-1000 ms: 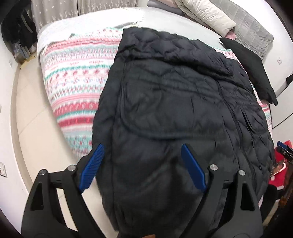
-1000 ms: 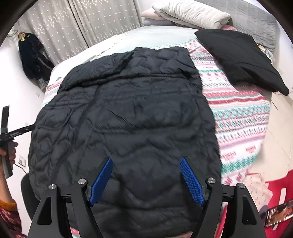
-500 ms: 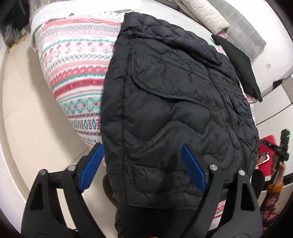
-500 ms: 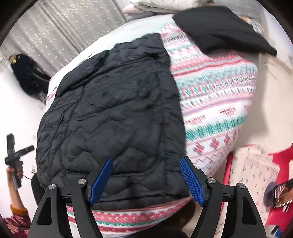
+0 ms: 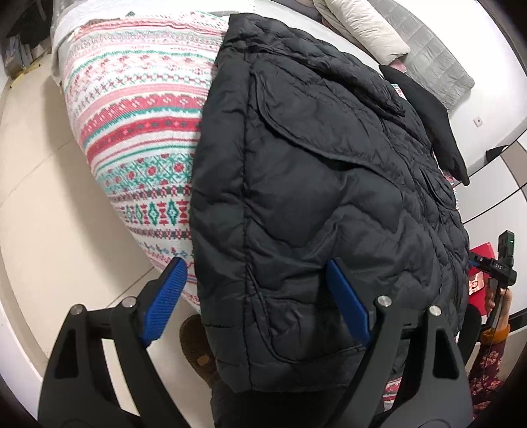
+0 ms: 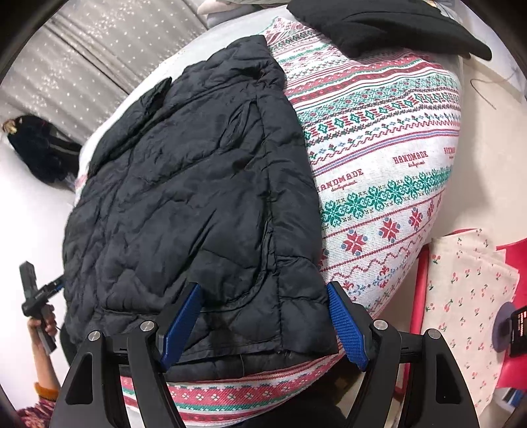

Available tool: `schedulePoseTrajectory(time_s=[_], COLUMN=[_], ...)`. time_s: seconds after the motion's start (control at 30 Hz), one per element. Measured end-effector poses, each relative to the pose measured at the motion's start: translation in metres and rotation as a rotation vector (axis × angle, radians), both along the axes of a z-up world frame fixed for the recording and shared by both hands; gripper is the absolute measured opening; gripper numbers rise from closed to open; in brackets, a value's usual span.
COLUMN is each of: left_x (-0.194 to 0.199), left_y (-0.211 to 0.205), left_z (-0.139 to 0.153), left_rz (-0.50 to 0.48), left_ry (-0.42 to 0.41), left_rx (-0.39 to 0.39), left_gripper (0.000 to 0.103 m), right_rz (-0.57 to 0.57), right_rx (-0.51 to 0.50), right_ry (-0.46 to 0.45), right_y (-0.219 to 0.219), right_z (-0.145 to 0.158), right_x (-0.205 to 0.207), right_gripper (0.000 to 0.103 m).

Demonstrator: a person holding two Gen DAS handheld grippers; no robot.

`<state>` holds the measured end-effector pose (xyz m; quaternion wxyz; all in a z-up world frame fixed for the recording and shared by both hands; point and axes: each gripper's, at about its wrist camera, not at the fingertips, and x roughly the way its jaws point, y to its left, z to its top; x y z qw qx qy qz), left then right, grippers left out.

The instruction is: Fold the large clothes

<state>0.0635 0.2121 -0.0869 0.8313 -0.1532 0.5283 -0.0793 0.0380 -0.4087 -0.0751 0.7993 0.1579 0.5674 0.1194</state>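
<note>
One large bed [image 5: 138, 108] fills most of both views, covered with a patterned blanket in red, green and white. On it we see the black quilted jacket [image 5: 313, 184], which lies spread out and mostly flat, with its hem at the near edge of the bed and its collar end far from us. A flap of the same fabric, perhaps a sleeve, appears to be laid over the chest, but we cannot tell this for sure. A second black garment [image 6: 388, 26] lies well apart, near the pillows [image 5: 359, 29].

We judge that the folding is at an early stage: the jacket is arranged on the bed, but the body is not yet folded across and the hem is not lifted.

Our left gripper [image 5: 260, 303] hovers over the hem corner on its side, with the fingers [image 5: 164, 296] wide apart and holding nothing. Our right gripper [image 6: 263, 322] hovers at the opposite hem corner; its fingers [image 6: 346, 326] are also apart, with the corner of the jacket showing between them, but the pads do not press on it.

What remains, in our opinion, is to take both corners, bring the hem toward the collar, and make the packet smaller.
</note>
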Motion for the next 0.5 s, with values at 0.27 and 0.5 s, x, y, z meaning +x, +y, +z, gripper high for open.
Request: schedulePoseTrajectory(time_s=[0.27, 0.5], left_x=[-0.003, -0.005], left_y=[0.008, 0.024], left_z=[-0.017, -0.029], left_rz=[-0.011, -0.004], left_ry=[0.021, 0.009], left_rx=[-0.138, -0.259], left_gripper=[0.086, 0.086], right_rz=[0.001, 0.001], right_rx=[-0.003, 0.025], right_ry=[0.014, 0.029], right_y=[0.004, 0.003], right_z=[-0.008, -0.016], right_x=[0.002, 0.008], right_gripper=[0.077, 0.077])
